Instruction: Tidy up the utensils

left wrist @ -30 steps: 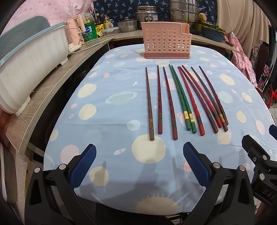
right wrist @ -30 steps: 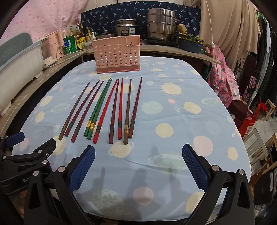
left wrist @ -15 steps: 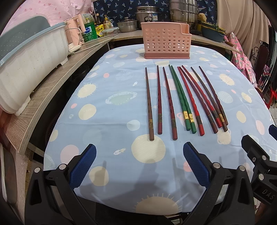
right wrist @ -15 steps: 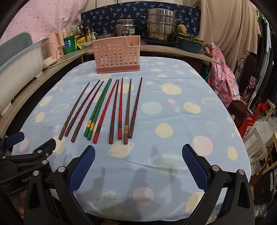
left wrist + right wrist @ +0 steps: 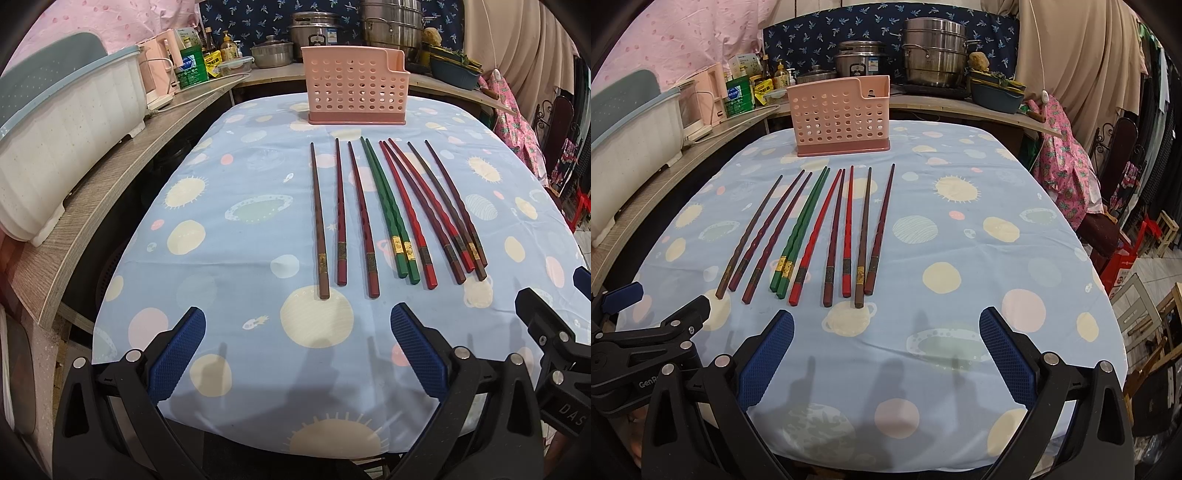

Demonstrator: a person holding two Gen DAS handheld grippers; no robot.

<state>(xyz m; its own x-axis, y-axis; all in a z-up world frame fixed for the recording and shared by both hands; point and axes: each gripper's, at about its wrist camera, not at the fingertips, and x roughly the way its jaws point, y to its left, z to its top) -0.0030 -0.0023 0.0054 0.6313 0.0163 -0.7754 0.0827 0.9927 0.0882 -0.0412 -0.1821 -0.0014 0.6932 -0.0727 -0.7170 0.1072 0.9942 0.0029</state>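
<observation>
Several chopsticks (image 5: 391, 218) (image 5: 820, 236) in brown, maroon, green and red lie side by side on the blue patterned tablecloth (image 5: 221, 221) (image 5: 960, 240), thick ends toward me. Behind them a pink perforated utensil holder (image 5: 356, 90) (image 5: 842, 116) stands upright and looks empty. My left gripper (image 5: 297, 354) hovers open over the table's near edge, short of the brown chopstick. My right gripper (image 5: 886, 354) is also open, to the right of the row, with nothing between its fingers. Each gripper shows at the edge of the other's view.
A white dish rack (image 5: 55, 147) sits on a wooden counter (image 5: 110, 192) to the left. Pots (image 5: 934, 55), a rice cooker (image 5: 858, 61), bottles and a pink kettle (image 5: 162, 74) crowd the back counter. Chairs and stools (image 5: 1145, 314) stand to the right of the table.
</observation>
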